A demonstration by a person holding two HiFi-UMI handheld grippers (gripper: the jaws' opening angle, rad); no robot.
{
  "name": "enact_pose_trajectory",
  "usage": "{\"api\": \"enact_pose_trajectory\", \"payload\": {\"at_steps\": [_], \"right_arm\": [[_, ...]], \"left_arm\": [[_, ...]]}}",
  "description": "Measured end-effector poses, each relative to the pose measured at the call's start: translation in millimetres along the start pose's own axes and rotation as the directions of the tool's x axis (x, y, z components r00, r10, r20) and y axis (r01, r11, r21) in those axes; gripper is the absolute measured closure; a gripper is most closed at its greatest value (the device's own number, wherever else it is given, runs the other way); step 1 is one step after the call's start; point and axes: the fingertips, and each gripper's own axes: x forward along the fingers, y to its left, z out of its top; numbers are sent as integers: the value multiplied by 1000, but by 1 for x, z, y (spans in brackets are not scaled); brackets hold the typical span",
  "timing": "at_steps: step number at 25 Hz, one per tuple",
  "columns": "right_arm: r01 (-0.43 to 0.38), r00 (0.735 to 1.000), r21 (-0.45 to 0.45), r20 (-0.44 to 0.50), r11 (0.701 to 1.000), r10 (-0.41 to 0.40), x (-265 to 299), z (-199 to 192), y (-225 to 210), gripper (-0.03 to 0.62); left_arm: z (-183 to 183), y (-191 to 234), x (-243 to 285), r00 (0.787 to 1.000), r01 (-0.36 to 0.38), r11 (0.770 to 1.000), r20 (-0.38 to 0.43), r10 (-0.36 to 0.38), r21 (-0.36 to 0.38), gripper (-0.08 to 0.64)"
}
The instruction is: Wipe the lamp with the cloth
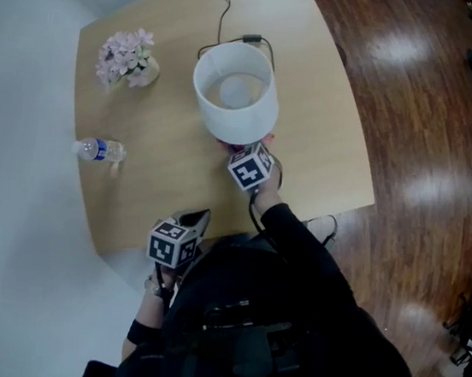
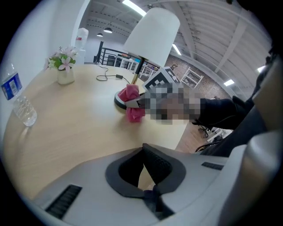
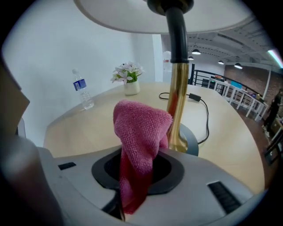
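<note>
On the table (image 1: 328, 144), near its centre, stands the lamp (image 1: 234, 101). At its six o'clock the right gripper (image 3: 135, 176) pinches the pink cloth (image 3: 139, 132) just beside the brass stem (image 3: 177, 101). A good wipe would press the fold on and slide upward. The left gripper (image 2: 146, 174), pressed together and empty, hangs at seven o'clock.

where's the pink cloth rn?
The pink terry cloth is pinched in the right gripper, at the foot of the white-shaded table lamp, right beside its brass stem in the right gripper view.
</note>
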Motion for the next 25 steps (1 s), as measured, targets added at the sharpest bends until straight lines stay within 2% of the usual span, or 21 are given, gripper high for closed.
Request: {"api": "enact_pose_trajectory", "payload": {"at_steps": [6, 13, 20, 25], "right_arm": [[84, 997, 56, -3, 995, -84, 16, 14, 3, 499], [177, 982, 135, 37, 975, -183, 36, 38, 0, 499], [172, 984, 125, 19, 977, -176, 56, 55, 13, 499], [120, 987, 86, 99, 989, -128, 43, 68, 34, 499]], "left_arm": [[-18, 19, -25, 999, -22, 1000, 26, 22, -7, 548], [-41, 39, -52, 997, -64, 997, 43, 66, -48, 548], [-48, 46, -67, 992, -103, 993, 70, 107, -54, 548], [-50, 41, -67, 991, -101, 994, 81, 105, -47, 548]]}}
